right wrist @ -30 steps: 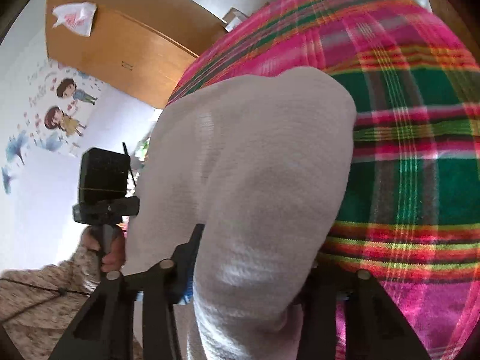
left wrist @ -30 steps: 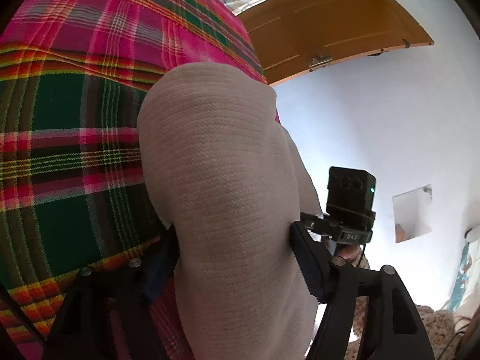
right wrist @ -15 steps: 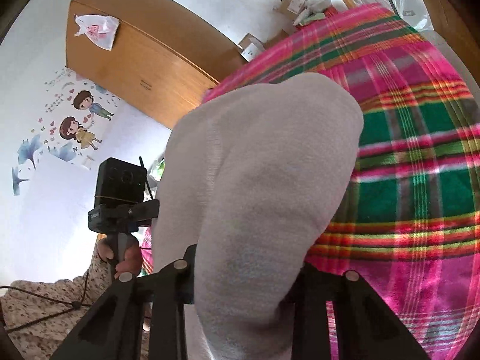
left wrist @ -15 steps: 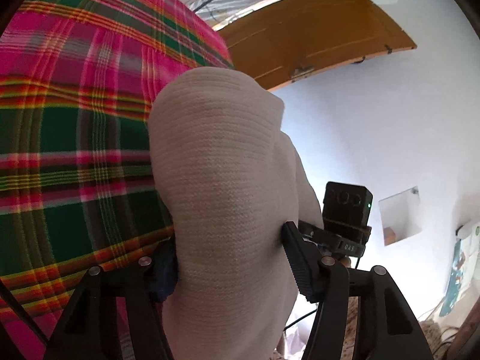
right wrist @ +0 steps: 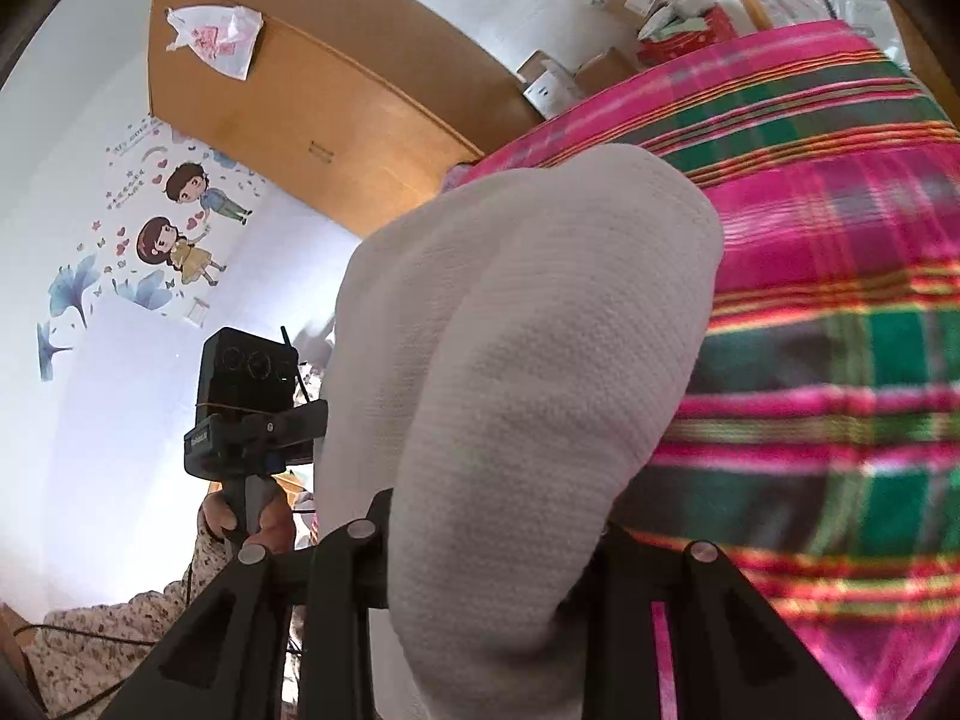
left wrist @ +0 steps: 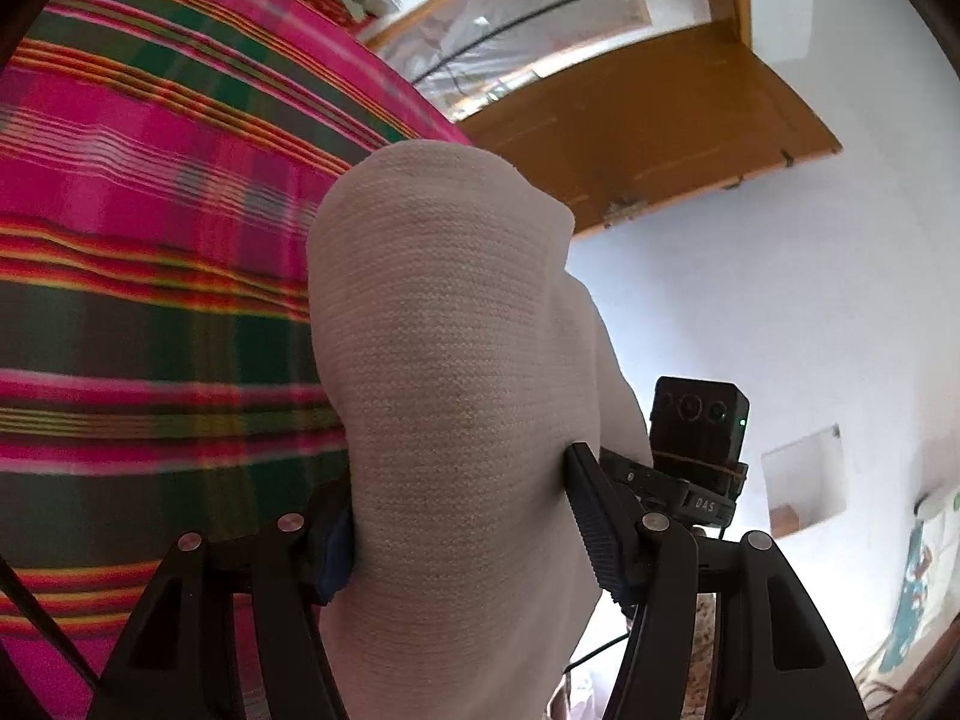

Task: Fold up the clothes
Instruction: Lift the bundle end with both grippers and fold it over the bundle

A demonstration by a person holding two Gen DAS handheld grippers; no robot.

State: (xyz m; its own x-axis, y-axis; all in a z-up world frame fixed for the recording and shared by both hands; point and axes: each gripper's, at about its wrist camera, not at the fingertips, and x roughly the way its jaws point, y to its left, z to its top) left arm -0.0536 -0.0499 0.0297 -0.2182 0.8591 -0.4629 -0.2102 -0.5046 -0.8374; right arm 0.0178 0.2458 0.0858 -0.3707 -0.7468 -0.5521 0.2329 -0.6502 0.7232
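Cream knit cloth is filling the nearest part of both wrist views: the left claw (left wrist: 459,531) is standing wide with a thick bunch of the white knitted garment (left wrist: 444,360) pinched between its pads, and the right claw (right wrist: 489,531) is clamping another bunch of the same garment (right wrist: 516,360) in a narrower grip. The right claw's jaws have just been closing a little, with the cloth between them. Between the two claws the garment is hanging raised above the plaid blanket (left wrist: 150,300), its pink, green and orange checks spreading out behind and below the cloth. In the right wrist view a hand (right wrist: 252,519) is gripping the handle of the other gripper, a patterned sleeve (right wrist: 108,642) showing near it. Farther off, a wooden wardrobe (right wrist: 312,96) is standing against a white wall carrying cartoon stickers (right wrist: 180,222), and cardboard boxes (right wrist: 570,75) are lying beyond the blanket's far edge.
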